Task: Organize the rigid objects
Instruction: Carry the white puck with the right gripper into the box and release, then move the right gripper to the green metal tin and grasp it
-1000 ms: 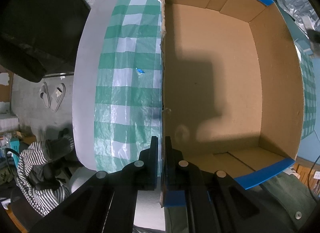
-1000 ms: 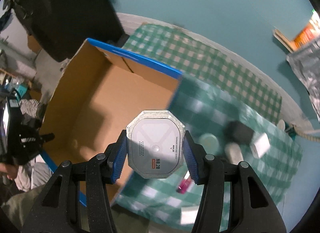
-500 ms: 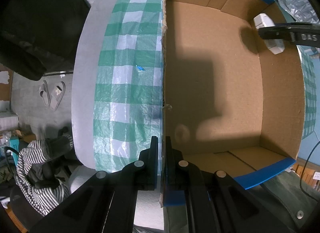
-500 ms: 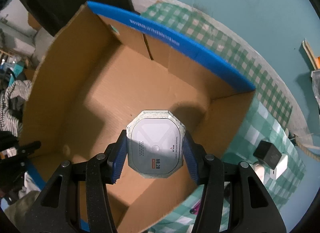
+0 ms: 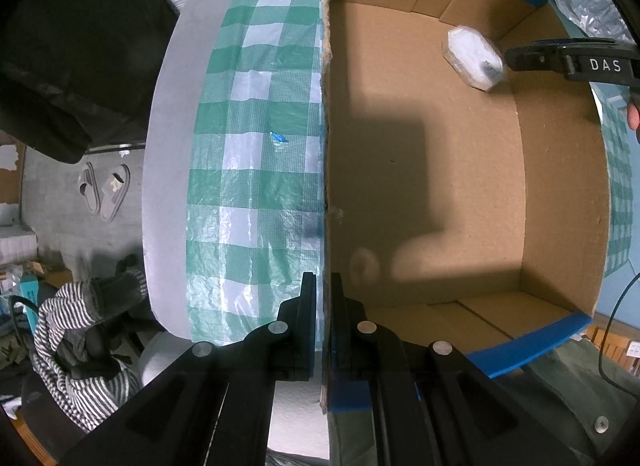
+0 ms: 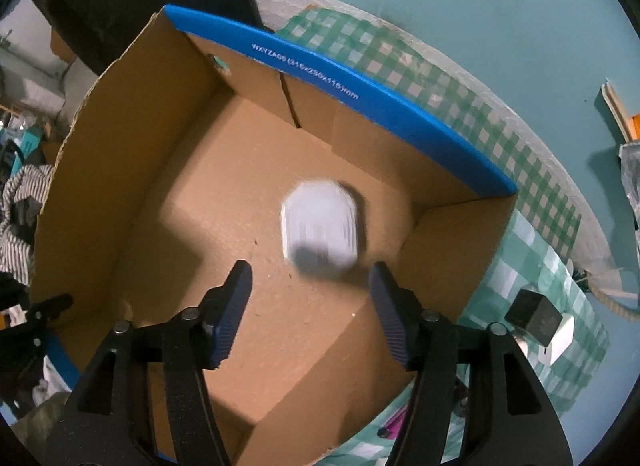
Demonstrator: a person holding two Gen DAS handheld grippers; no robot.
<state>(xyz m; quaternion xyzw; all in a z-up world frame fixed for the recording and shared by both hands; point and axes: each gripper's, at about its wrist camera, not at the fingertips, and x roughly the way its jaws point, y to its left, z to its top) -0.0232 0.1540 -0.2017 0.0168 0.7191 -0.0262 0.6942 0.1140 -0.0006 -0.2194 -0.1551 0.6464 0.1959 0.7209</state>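
We find the right gripper (image 6: 310,308) has just been opening; its jaws now stand apart and empty. The white octagonal device (image 6: 320,227), clamped between them half a second ago, lies blurred beyond the fingertips in the cardboard box (image 6: 120,169), one item stowed. The left gripper (image 5: 323,298) stays clamped on the box wall.

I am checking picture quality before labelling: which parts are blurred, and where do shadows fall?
Right wrist view: the white octagonal device is smeared by motion blur, its label unreadable; the cardboard box stays sharp. Left wrist view: a large dark shadow covers the box floor; fisheye bends the box rim.
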